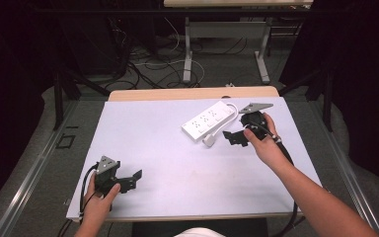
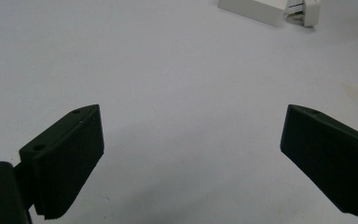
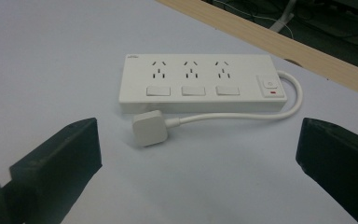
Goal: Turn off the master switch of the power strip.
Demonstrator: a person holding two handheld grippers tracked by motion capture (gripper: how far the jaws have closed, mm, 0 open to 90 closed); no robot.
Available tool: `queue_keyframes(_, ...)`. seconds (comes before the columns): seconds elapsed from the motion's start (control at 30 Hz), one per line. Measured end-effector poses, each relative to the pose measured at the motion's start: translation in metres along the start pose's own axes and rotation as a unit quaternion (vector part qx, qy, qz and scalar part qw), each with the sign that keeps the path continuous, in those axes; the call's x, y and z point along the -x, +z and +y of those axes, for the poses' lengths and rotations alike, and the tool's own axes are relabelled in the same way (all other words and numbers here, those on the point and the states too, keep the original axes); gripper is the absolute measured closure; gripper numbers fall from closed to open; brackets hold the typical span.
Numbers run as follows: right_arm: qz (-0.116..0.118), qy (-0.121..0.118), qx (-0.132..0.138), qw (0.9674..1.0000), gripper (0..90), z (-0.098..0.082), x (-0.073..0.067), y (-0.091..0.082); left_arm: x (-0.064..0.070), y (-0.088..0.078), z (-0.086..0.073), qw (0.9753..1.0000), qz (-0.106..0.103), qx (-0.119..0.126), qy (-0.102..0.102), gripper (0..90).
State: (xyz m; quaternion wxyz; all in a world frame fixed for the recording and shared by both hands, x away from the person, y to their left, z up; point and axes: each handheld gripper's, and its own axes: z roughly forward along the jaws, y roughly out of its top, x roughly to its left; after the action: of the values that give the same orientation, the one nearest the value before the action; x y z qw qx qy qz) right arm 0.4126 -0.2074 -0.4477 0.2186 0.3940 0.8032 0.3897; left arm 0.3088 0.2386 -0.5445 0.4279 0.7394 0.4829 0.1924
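Observation:
A white power strip (image 1: 208, 120) (image 3: 199, 83) with three sockets lies on the pale table mat, right of centre. Its own cable loops round from the far end, and the white plug (image 1: 209, 139) (image 3: 149, 128) rests flat on the mat beside the strip's near side. My right gripper (image 1: 233, 138) (image 3: 198, 158) stands open just right of the plug, jaws wide apart and nothing between them. My left gripper (image 1: 132, 180) (image 2: 191, 163) rests open near the table's front left, far from the strip, whose corner (image 2: 256, 9) and plug (image 2: 305, 11) show at the top of the left gripper view.
The pale mat (image 1: 168, 163) covers most of the table. A wooden strip of the table edge (image 1: 192, 94) (image 3: 279, 42) runs along the far side. Beyond it the floor holds tangled cables (image 1: 148, 69) and the legs of another table (image 1: 187, 54).

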Motion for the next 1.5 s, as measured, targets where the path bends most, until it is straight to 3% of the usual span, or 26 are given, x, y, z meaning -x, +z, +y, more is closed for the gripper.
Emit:
queue_keyframes(0.3,0.019,-0.004,0.001,0.9998,0.0,-0.022,-0.009,-0.010,-0.001,-0.001,0.000,1.0000,-0.001,-0.003,-0.002,6.0)
queue_keyframes(0.53,0.019,-0.022,0.002,0.9996,0.0,-0.038,-0.014,-0.018,0.000,0.000,0.000,1.0000,-0.001,-0.003,-0.002,6.0)
queue_keyframes(0.83,0.028,-0.021,-0.006,0.9994,0.4,-0.062,-0.019,-0.028,0.000,-0.001,0.000,1.0000,0.000,-0.002,-0.003,6.0)
queue_keyframes(1.2,0.024,-0.007,0.002,0.9997,0.5,-0.090,-0.012,-0.043,0.000,-0.001,0.000,1.0000,0.000,-0.002,-0.002,6.0)
queue_keyframes(1.43,0.001,-0.005,0.001,1.0000,0.5,-0.111,-0.002,-0.050,0.001,-0.001,0.000,1.0000,0.001,-0.003,-0.002,6.0)
queue_keyframes(1.5,-0.003,0.005,0.000,1.0000,0.5,-0.117,0.002,-0.052,0.001,-0.001,0.000,1.0000,0.000,-0.003,-0.001,6.0)
